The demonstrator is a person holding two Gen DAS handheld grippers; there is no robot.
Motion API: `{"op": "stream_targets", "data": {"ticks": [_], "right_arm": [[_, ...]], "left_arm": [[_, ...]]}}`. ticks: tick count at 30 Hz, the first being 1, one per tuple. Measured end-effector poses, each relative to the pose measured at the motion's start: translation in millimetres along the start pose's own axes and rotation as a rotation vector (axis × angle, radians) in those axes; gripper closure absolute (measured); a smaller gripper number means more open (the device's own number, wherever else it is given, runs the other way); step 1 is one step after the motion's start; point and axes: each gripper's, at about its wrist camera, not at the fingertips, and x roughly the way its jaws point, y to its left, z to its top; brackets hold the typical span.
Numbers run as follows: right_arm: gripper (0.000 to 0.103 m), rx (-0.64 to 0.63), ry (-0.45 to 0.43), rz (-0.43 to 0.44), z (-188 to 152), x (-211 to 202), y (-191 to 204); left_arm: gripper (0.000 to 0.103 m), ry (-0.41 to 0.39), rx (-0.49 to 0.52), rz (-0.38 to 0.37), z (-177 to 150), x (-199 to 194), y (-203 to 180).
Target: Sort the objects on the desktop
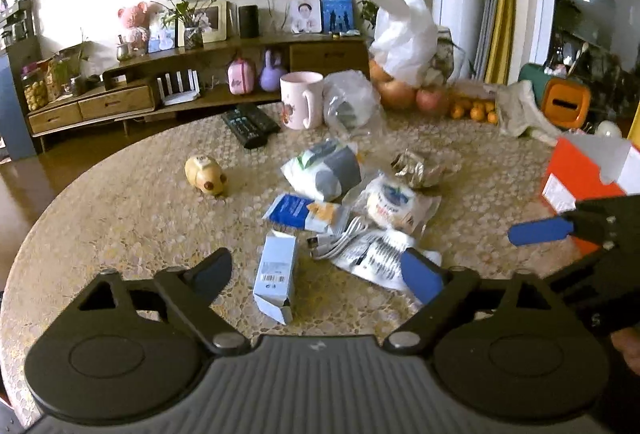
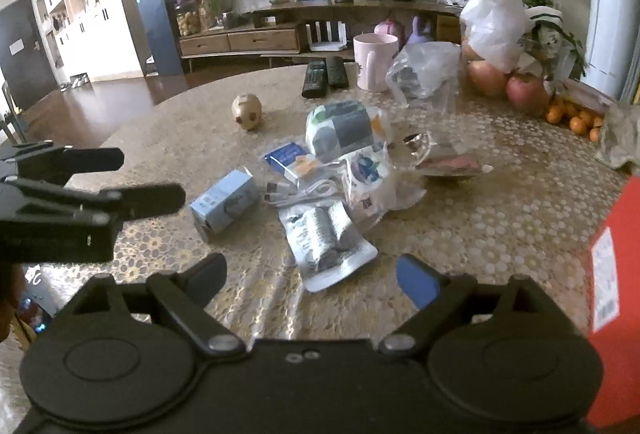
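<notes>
My left gripper (image 1: 320, 274) is open and empty, with a light blue carton (image 1: 275, 278) lying between its fingers on the round table (image 1: 120, 218). My right gripper (image 2: 316, 278) is open and empty just before a clear sachet pack (image 2: 326, 240). A white USB cable (image 1: 340, 240) shows in both views, in the right wrist view (image 2: 304, 191) too. A blue card pack (image 1: 298, 211), a round blueberry pack (image 1: 394, 203), a grey-white pouch (image 1: 326, 169) and a crumpled wrapper (image 1: 420, 165) lie in a heap. The carton shows again in the right wrist view (image 2: 226, 203).
An orange box (image 1: 588, 173) stands at the right edge. A wooden pig toy (image 1: 206, 173), two remotes (image 1: 250, 123), a pink mug (image 1: 302, 99), plastic bags (image 1: 404, 37), apples (image 1: 400, 93) and small oranges (image 1: 476, 111) sit farther back. The right gripper also shows in the left wrist view (image 1: 540, 230).
</notes>
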Motion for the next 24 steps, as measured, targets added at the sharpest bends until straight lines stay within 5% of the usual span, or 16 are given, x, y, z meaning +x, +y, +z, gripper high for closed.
{"op": "stream_targets", "data": {"ticks": [3,24], "right_arm": [[0.011,-0.045,-0.001,-0.001,0.9,15.6,2.3],[0.022,-0.183,0.057,-0.018,0.1,103.0,-7.1]], "left_arm": [[0.000,0.003,-0.004,-0.008,-2.1,11.7,5.7],[0.000,0.131,-0.093,-0.004,-23.0,105.5,31.3]]}}
